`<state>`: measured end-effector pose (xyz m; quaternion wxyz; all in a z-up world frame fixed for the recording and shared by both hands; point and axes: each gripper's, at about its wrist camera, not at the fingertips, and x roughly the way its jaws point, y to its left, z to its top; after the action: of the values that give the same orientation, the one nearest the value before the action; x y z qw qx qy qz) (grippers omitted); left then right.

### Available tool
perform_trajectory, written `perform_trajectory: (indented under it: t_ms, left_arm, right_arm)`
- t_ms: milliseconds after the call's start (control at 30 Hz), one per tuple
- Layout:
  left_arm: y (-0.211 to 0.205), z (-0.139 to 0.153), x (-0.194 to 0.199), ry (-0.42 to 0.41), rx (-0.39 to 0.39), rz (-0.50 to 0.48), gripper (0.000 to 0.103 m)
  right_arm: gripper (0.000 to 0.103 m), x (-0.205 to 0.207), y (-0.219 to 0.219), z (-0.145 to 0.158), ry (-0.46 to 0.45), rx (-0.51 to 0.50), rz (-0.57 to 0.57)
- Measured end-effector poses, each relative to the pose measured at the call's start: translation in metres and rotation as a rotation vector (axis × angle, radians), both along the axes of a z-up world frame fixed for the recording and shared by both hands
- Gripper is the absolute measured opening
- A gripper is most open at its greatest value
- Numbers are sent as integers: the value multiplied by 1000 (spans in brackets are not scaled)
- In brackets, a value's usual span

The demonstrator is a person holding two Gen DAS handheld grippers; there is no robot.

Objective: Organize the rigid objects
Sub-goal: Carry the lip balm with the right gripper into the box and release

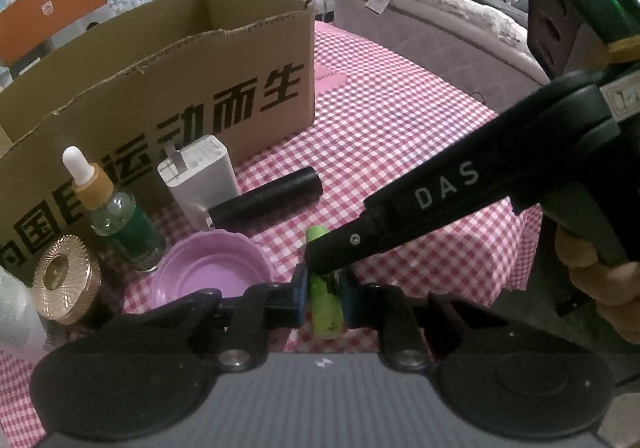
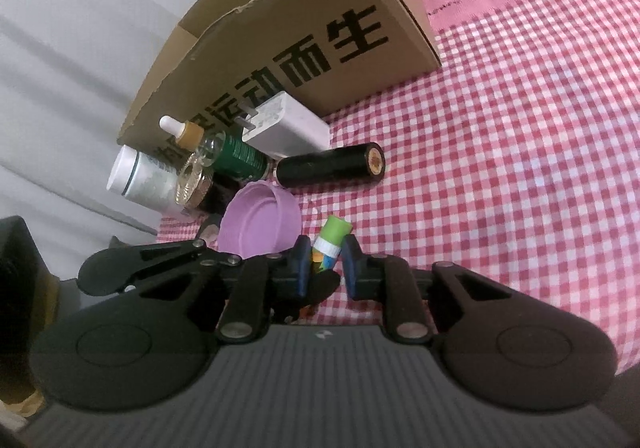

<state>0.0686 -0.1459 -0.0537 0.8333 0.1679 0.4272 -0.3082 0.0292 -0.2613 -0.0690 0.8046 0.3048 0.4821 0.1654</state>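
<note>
Nearest, both grippers clamp one green tube (image 1: 326,304) lying on the checked tablecloth (image 1: 400,136): the left gripper (image 1: 325,302) holds its near end, the right gripper (image 2: 326,260) the capped end. Lift it level, I'd say, clearing the purple dish (image 1: 212,268) and black cylinder (image 1: 266,204), towards the cardboard box (image 1: 160,80) behind.

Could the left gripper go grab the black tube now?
Probably not yet. The left gripper is shut on the green stick, and the right gripper pinches that stick too. The black tube lies just beyond with nothing between, so letting go would likely free the way.
</note>
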Motion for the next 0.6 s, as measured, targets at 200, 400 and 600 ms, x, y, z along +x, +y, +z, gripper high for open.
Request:
perform_trajectory:
  t_ms: [200,400,600]
  left_arm:
    - [9,24,-11,-59,-47,13,17]
    - [29,73,-13,-175,-103,61,17]
    - [61,126,16,-252,-145,143,17]
  right_arm:
    - [16,-14,2,24,-47,-2,-15]
    - [16,-15,18,79,-196,-35,13]
    - [16,21,46,137,-338,-42,89]
